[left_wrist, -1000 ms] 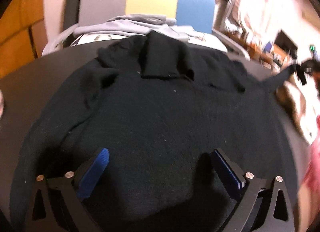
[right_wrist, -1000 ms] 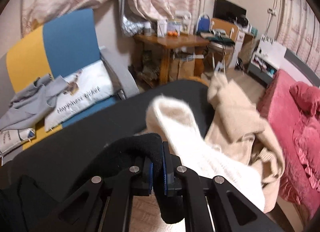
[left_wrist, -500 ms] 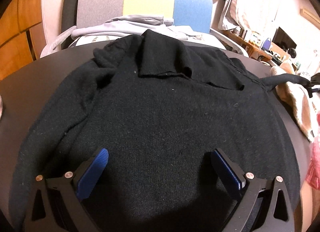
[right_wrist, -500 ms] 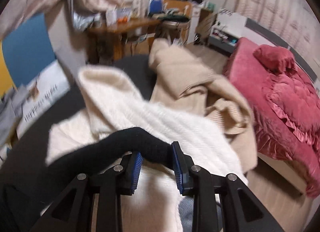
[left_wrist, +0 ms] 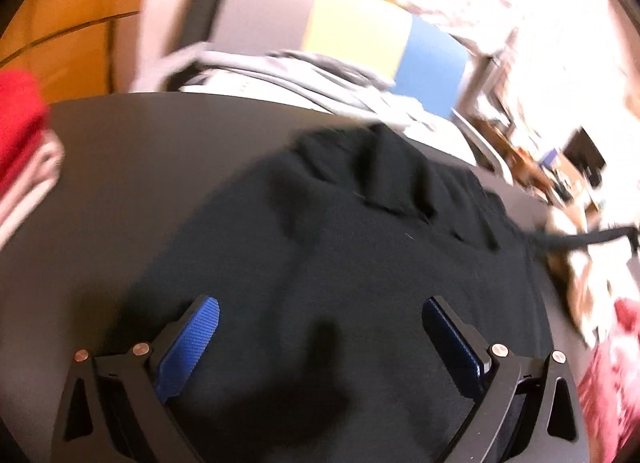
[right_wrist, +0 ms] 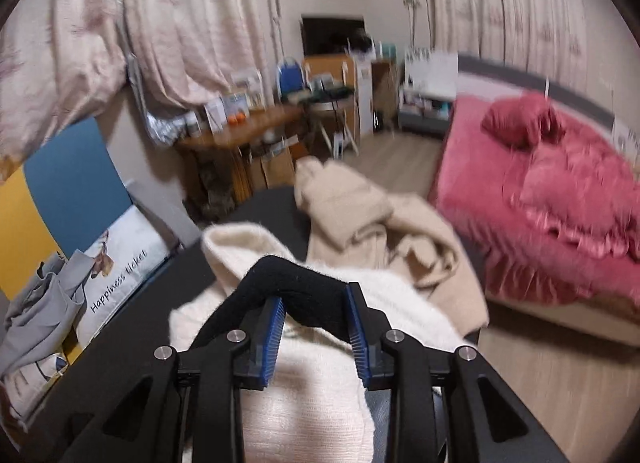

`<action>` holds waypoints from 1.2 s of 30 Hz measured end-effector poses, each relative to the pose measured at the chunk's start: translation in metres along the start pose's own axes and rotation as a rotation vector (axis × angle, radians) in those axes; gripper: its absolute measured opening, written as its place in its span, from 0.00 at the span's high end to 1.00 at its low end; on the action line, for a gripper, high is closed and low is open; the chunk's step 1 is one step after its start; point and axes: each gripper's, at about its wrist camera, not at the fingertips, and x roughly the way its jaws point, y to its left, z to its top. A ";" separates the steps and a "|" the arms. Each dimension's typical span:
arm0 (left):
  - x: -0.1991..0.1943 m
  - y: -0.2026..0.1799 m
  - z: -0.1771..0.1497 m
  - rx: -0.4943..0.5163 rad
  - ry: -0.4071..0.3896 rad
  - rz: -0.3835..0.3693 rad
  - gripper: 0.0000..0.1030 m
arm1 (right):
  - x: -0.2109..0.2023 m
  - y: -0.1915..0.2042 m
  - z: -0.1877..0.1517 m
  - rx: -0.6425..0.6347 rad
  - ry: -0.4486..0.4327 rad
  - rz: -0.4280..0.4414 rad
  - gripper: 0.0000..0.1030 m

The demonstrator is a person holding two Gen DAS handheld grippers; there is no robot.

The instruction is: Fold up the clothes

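Observation:
A black sweater (left_wrist: 360, 255) lies spread flat on the dark table (left_wrist: 140, 151), collar at the far side. My left gripper (left_wrist: 320, 303) hovers open over its lower body, blue pads wide apart and holding nothing. One black sleeve (left_wrist: 592, 237) stretches off to the right. In the right wrist view that sleeve's cuff (right_wrist: 296, 275) arches between the blue pads of my right gripper (right_wrist: 314, 303). Its jaws stand partly apart, and the cuff rests loosely across the gap. Under it lies a cream knit (right_wrist: 304, 383).
A beige garment (right_wrist: 360, 207) is heaped on the table's right end beside the cream knit. A red cloth (left_wrist: 20, 131) sits at the left edge. Behind the table, a grey, yellow and blue chair (left_wrist: 352, 35) holds grey clothes (right_wrist: 36, 311). A pink bed (right_wrist: 560, 203) stands right.
My right gripper's jaws have spread step by step from tightly shut on the sleeve cuff to partly apart. The left gripper has swung left, still open over the sweater.

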 end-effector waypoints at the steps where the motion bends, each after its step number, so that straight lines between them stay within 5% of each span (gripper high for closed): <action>1: -0.004 0.009 0.001 0.002 0.001 0.026 0.00 | -0.004 0.001 0.000 -0.016 -0.011 -0.008 0.71; 10: -0.004 0.056 -0.027 0.164 0.110 0.240 0.00 | 0.029 -0.023 0.019 -0.204 0.136 -0.194 0.69; 15: 0.004 0.056 -0.043 0.176 0.108 0.244 0.00 | 0.043 -0.038 0.028 -0.288 0.201 -0.283 0.69; 17: 0.005 0.059 -0.043 0.146 0.118 0.233 0.00 | 0.020 -0.040 0.019 -0.233 0.144 -0.160 0.69; 21: 0.003 0.062 -0.042 0.134 0.141 0.233 0.00 | -0.031 0.030 -0.037 -0.364 0.155 0.292 0.69; 25: -0.012 0.056 -0.048 0.217 0.133 0.264 0.00 | -0.074 0.143 -0.138 -0.548 0.317 0.781 0.69; 28: -0.027 0.054 -0.058 0.281 0.130 0.294 0.00 | -0.103 0.235 -0.222 -0.658 0.471 1.046 0.69; 32: -0.050 0.061 -0.073 0.279 0.140 0.288 0.00 | -0.136 0.336 -0.312 -0.762 0.678 1.224 0.74; 36: -0.063 0.073 -0.088 0.275 0.150 0.321 0.00 | -0.142 0.395 -0.354 -0.750 0.797 1.211 0.74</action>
